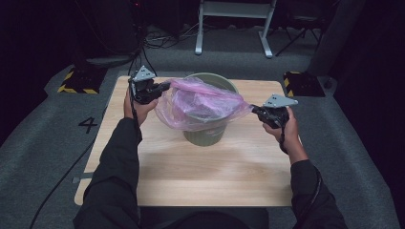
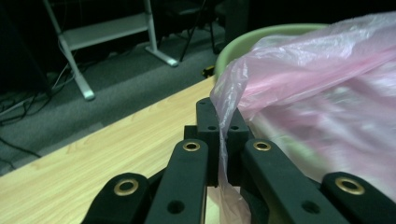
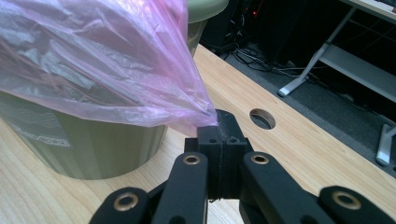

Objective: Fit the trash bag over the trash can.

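Observation:
A green bin (image 1: 206, 133) stands on the wooden table (image 1: 191, 176), draped with a thin pink plastic bag (image 1: 200, 102). My left gripper (image 1: 165, 87) sits at the bin's left rim, shut on the bag's edge. In the left gripper view the film (image 2: 280, 84) runs down between the closed jaws of the left gripper (image 2: 222, 122), beside the bin's rim (image 2: 247, 42). My right gripper (image 1: 254, 110) is right of the bin, shut on a pulled-out corner of the bag. The right gripper view shows the right gripper (image 3: 223, 133) pinching the bag (image 3: 93, 60) next to the bin's wall (image 3: 93, 149).
A round cable hole (image 3: 262, 118) is cut in the table near the right gripper. Behind the table stand a white desk frame (image 1: 234, 24) and yellow-black striped blocks (image 1: 76, 81) on the grey floor. Cables lie on the floor at the back left.

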{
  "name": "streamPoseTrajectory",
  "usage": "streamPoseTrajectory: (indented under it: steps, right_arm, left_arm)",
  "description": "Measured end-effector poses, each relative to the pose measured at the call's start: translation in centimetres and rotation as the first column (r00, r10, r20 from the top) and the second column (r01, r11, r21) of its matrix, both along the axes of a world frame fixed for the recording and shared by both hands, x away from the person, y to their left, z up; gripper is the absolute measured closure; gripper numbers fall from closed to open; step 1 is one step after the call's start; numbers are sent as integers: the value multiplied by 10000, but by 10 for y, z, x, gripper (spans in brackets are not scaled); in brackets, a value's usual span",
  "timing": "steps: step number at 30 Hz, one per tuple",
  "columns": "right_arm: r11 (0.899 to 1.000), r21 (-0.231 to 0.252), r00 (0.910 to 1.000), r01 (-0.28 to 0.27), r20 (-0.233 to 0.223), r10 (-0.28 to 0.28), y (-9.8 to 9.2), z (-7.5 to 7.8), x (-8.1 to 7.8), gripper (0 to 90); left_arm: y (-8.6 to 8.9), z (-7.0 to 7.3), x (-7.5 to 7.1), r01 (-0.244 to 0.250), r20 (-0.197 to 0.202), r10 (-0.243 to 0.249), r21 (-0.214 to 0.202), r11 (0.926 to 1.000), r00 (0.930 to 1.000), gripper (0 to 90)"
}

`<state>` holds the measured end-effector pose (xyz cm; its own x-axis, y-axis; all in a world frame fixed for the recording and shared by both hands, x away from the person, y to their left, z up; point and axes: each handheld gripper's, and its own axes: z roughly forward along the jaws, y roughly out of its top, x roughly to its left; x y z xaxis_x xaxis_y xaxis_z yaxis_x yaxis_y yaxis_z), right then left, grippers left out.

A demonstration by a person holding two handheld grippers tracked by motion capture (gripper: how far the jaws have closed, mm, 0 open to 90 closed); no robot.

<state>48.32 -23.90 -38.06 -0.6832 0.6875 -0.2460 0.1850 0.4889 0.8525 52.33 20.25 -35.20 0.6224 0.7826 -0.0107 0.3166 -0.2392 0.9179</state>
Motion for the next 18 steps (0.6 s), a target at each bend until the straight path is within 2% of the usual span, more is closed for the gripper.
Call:
streamPoseTrajectory:
  steps: [2, 7, 10, 13, 18]
  right_arm:
    - [10000, -7, 10000, 26, -15, -26, 0, -1, 1, 900]
    - [9999, 76, 9998, 123, -157, -122, 1, -5, 5, 900]
    - [9997, 73, 9996, 229, -173, -228, 1, -6, 7, 900]
    - [9992, 208, 9993, 329, -155, -326, 1, -6, 10, 900]
    - [9992, 193, 9990, 362, -258, -357, 2, -12, 13, 900]
  left_arm:
    - [3, -7, 8, -145, -318, 135, -307, 9994, 9994, 896]
    - [4, -24, 23, -215, -852, 178, -436, 9988, 9962, 896]
    - [5, -32, 31, -244, -1142, 163, -702, 9972, 9933, 896]
    - [4, -41, 35, -203, -1490, 63, -930, 9955, 9888, 896]
    - [-1, -51, 38, -30, -1830, -152, -990, 9951, 9830, 896]
